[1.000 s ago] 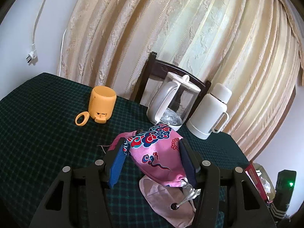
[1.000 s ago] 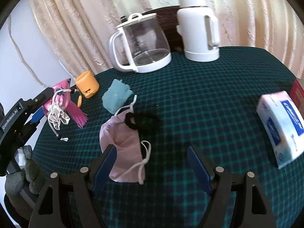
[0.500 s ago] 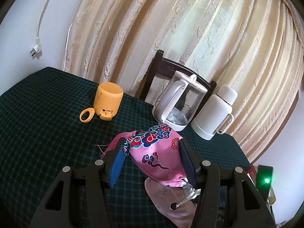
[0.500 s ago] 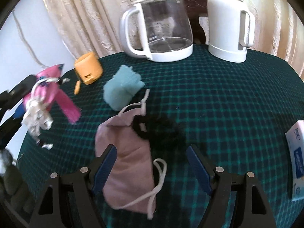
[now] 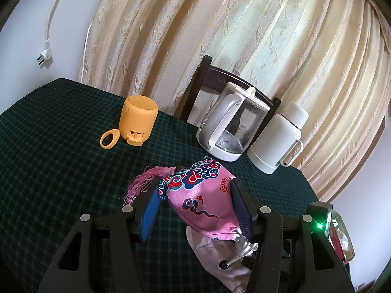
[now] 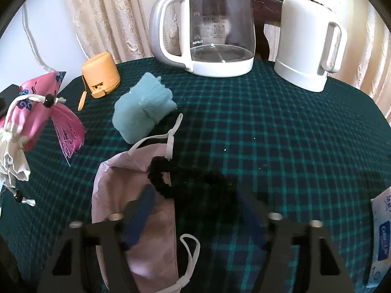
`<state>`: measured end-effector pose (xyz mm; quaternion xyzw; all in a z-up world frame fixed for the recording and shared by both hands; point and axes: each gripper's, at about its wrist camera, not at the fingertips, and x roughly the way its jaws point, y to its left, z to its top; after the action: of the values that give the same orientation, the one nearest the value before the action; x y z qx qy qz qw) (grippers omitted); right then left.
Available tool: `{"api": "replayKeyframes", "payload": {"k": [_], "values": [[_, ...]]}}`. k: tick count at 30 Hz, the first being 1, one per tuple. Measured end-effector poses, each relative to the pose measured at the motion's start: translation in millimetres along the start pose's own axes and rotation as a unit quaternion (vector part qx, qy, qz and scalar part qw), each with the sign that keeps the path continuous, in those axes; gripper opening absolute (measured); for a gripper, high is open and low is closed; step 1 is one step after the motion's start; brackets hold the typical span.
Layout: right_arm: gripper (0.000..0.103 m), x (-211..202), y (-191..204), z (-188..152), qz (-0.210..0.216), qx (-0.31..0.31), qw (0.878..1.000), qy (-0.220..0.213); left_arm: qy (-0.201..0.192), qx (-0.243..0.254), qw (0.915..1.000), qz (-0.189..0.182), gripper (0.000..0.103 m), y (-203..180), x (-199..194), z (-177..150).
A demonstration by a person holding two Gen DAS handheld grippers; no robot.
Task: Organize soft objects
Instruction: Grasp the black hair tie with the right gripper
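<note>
Pouch clamped, scrunchie between closing fingers

Pouch (image 5: 202, 197) is clamped between the left gripper's (image 5: 195, 205) fingers, held above the surface (image 5: 61, 171). Scrunchie (image 6: 195, 183) is seen between the right gripper's (image 6: 195, 210) closing fingers, not yet pressed, lying partly on the mask (image 6: 127, 183); a sock (image 6: 144, 112) lies beyond them.

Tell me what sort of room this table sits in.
Probably a home dining or living room: a table under a dark green checked cloth, a dark wooden chair behind it, cream patterned curtains, and a clear glass electric kettle beside a white thermos jug.
</note>
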<state>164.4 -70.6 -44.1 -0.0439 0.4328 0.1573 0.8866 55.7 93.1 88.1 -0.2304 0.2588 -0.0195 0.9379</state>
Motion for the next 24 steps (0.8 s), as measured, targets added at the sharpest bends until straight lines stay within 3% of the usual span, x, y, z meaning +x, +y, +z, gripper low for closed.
{"api": "replayKeyframes", "payload": {"k": [1,3,6,16,24], "values": [[0.049,-0.7,0.6,0.1,-0.001,-0.003,1.0,0.0,0.001,0.0,1.0,-0.001,0.057,-0.1,0.2,-0.4],[0.027,-1.6,0.9,0.4,0.001,-0.003,1.0,0.004,0.001,0.001,1.0,-0.002,0.057,-0.7,-0.2,-0.5],[0.019,-4.8,-1.5,-2.1,0.007,0.009,1.0,0.008,-0.001,0.003,1.0,-0.003,0.057,-2.2,-1.6,-1.0],[0.019,-55.8,-18.3,-4.6,0.008,0.057,0.997,-0.044,-0.001,0.009,0.9999,-0.006,0.057,-7.6,-2.0,-3.3],[0.019,-77.1,-44.9,-9.2,-0.011,0.093,0.994,-0.058,0.004,0.018,0.9998,-0.01,0.057,-13.9,-0.5,-7.2]]}}
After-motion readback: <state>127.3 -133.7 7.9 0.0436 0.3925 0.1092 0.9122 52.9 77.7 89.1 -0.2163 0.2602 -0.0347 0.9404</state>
